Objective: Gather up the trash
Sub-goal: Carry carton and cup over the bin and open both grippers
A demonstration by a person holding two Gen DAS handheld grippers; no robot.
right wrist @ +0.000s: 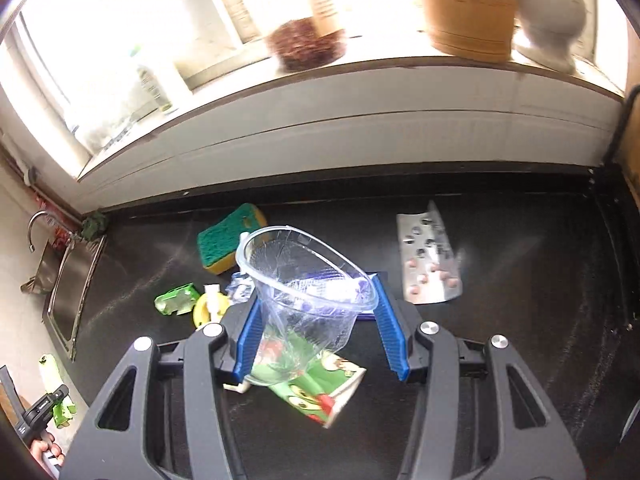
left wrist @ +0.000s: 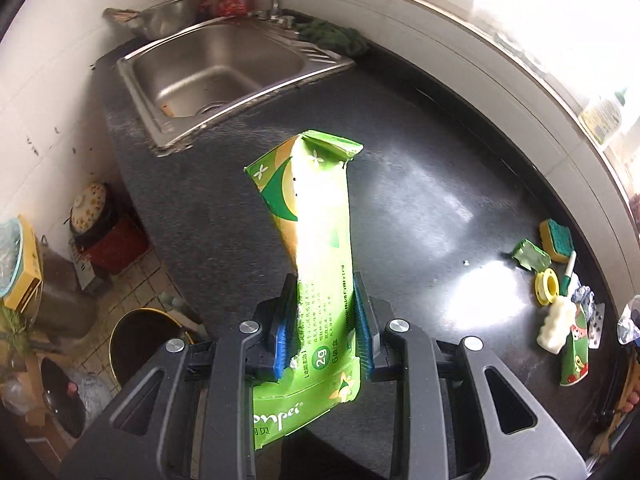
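My left gripper (left wrist: 324, 284) is shut on a flattened green paper carton (left wrist: 316, 216), which sticks up between the blue pads above the dark countertop (left wrist: 400, 152). My right gripper (right wrist: 318, 292) is shut on a crushed clear plastic cup (right wrist: 304, 280), held tilted over the counter. Beneath the cup lies a green cartoon-printed carton (right wrist: 320, 384). A small green wrapper (right wrist: 176, 300), a yellow tape roll (right wrist: 206, 310) and a silver blister pack (right wrist: 430, 260) rest on the counter. In the right wrist view, the carton (right wrist: 56, 396) in the left gripper shows at the lower left.
A steel sink (left wrist: 216, 68) is set in the counter's far left end. A green-and-yellow sponge (right wrist: 228, 240) and a white sponge brush (left wrist: 556, 324) lie among the litter. A dark round bin (left wrist: 148, 344) stands on the tiled floor. Jars line the window sill (right wrist: 360, 68).
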